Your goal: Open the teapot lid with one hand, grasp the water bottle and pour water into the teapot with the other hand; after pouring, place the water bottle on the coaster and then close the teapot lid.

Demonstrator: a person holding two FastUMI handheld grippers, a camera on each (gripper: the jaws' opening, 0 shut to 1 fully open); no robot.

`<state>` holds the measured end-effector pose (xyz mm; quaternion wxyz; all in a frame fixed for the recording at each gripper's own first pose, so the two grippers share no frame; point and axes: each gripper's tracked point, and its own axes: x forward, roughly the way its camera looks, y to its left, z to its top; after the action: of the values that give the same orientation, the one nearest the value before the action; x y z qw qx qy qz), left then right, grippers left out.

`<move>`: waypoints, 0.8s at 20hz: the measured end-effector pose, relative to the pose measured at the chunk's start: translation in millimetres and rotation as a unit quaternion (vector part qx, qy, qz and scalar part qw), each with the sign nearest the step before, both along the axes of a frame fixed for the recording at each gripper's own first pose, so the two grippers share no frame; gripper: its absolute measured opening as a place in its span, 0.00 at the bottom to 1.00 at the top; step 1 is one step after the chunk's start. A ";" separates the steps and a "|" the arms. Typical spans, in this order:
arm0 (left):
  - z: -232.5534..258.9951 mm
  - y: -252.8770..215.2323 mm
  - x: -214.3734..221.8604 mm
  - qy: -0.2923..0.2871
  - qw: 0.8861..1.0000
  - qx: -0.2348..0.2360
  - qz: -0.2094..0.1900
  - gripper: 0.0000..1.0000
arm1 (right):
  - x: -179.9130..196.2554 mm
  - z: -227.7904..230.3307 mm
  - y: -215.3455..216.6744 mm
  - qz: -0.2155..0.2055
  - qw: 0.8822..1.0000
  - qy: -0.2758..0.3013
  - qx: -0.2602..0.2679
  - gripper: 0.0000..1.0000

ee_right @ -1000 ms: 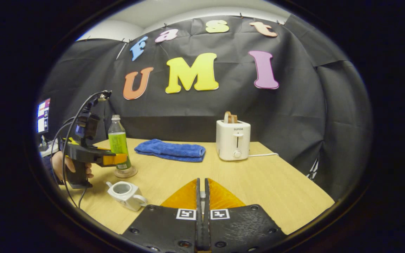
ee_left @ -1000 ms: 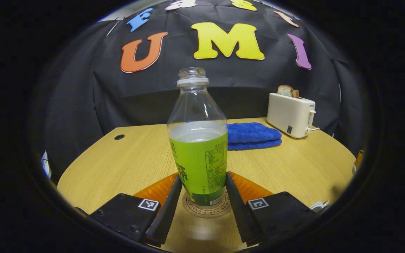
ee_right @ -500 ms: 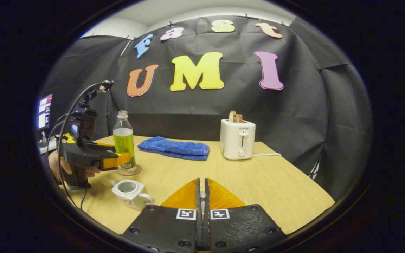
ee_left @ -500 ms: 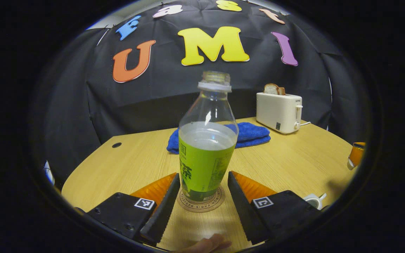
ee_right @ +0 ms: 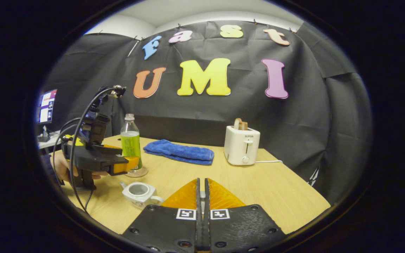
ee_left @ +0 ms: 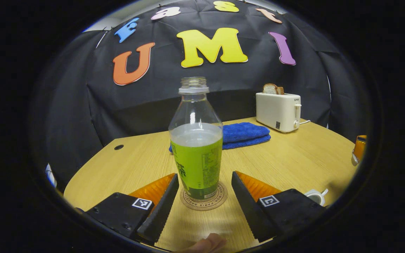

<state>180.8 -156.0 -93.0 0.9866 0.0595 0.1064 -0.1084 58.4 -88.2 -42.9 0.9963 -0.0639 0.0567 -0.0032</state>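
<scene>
A: Left gripper [ee_left: 202, 196] is wide open, holding nothing. Bottle [ee_left: 196, 154] stands upright on the coaster [ee_left: 204, 197], clear of both fingers. I'd back straight out, no sideways swing, or it tips.

B: Right gripper [ee_right: 203, 211] is pressed together; whether the lid's pinched in there I can't tell. Next is the lid: bring it level over the teapot [ee_right: 140, 191].

A: Right gripper view shows the pot's open mouth, beside the bottle; the left gripper view catches just its edge.

Green-labelled water bottle [ee_left: 196, 154], blue towel [ee_left: 245, 134], white toaster [ee_left: 278, 111].
</scene>
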 end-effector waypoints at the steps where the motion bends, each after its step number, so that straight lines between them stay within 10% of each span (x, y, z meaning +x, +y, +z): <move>1: -1.0 -0.8 -0.3 0.002 1.000 0.001 -0.001 0.94 | 1.1 -1.1 1.1 0.002 1.000 0.002 0.001 0.00; 16: 21.6 29.9 -40.9 -0.028 0.998 -0.050 0.017 0.99 | 0.9 -8.5 21.5 0.031 0.999 0.017 0.029 0.00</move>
<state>139.9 -126.1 -71.4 0.9926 0.0118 0.0745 -0.0954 59.3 -66.8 -51.4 0.9963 -0.0371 0.0715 0.0300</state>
